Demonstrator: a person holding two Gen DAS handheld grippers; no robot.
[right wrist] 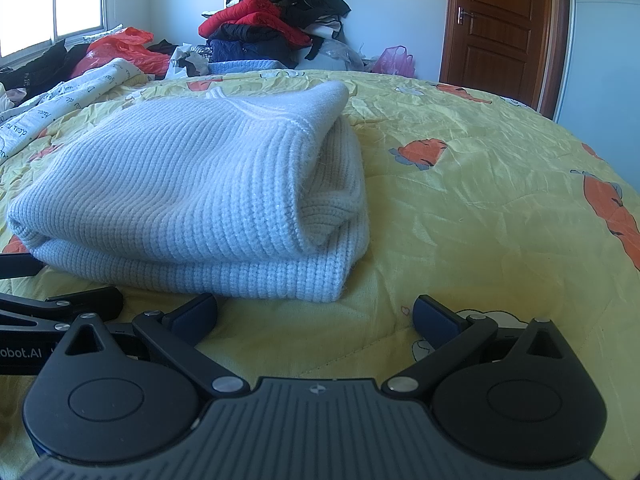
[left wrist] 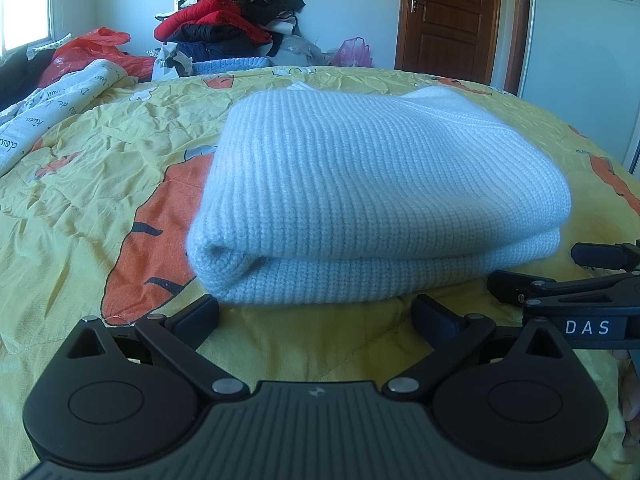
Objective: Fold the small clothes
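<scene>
Folded white sweater [left wrist: 360,200] — lies on the yellow bedspread [right wrist: 480,200], fold edge just ahead of the left gripper [left wrist: 316,316], right side edge near the right gripper [right wrist: 316,314]; bare bedspread runs to its right. Both grippers: fingers spread apart, holding nothing, low over the bedspread. Legible writing — "DAS" on the right gripper's side; "obot.AI" on the left's.

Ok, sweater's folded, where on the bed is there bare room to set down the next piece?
Bare yellow bedspread lies right of the folded sweater, toward the door, and in the strip between the sweater and both open grippers. The far-left side is crowded: printed white quilt, orange bags, clothes pile.
</scene>
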